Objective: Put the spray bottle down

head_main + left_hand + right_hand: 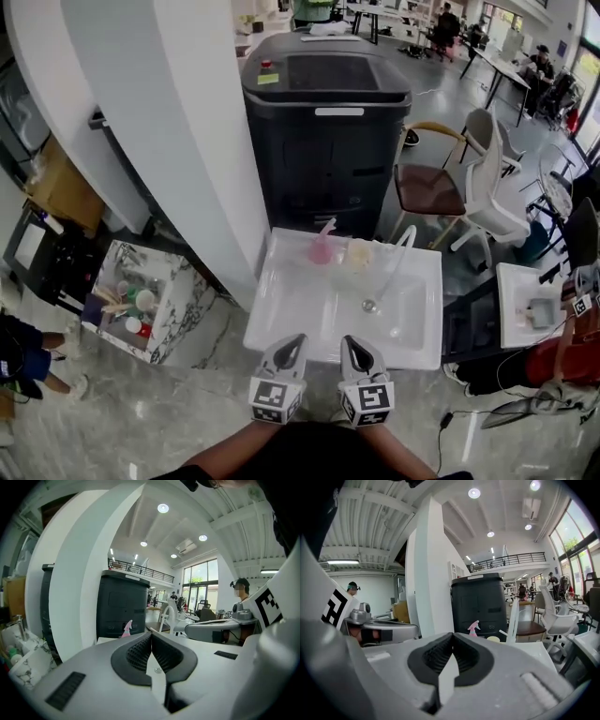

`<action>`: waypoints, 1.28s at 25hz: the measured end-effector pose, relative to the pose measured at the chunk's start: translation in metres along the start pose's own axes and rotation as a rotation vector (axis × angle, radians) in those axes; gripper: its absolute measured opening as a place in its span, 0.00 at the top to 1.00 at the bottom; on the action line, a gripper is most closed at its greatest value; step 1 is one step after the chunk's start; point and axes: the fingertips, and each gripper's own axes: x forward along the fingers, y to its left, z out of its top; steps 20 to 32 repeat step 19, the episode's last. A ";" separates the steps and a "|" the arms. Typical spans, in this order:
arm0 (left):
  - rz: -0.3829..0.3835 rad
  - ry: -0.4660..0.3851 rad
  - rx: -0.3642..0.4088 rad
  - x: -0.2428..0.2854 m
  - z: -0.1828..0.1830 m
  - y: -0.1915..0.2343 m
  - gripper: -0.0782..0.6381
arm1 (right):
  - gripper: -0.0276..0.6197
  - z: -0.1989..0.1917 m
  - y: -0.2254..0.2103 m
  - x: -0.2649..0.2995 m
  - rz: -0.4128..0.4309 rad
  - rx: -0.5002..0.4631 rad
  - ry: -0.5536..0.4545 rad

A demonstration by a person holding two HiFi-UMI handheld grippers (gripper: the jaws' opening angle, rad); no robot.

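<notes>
A pink spray bottle (322, 246) stands upright on the back rim of a white sink basin (309, 309), next to a pale round item (357, 254) and the white faucet (405, 242). Both grippers hang side by side at the basin's near edge, well short of the bottle. My left gripper (290, 351) is shut with nothing in it, and so is my right gripper (357, 352). In the left gripper view the bottle (127, 628) shows far beyond the closed jaws (151, 638). In the right gripper view it (474, 627) stands beyond the closed jaws (452, 637).
A large black bin-like machine (326, 122) stands behind the basin, and a white pillar (178, 131) rises to its left. A marble-patterned box of small items (141, 300) sits at lower left. White chairs (473, 183) and a second small basin (534, 314) are at right.
</notes>
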 end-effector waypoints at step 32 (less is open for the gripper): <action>-0.079 -0.047 0.021 0.014 0.020 -0.043 0.87 | 0.96 0.012 -0.032 -0.032 -0.102 -0.005 -0.041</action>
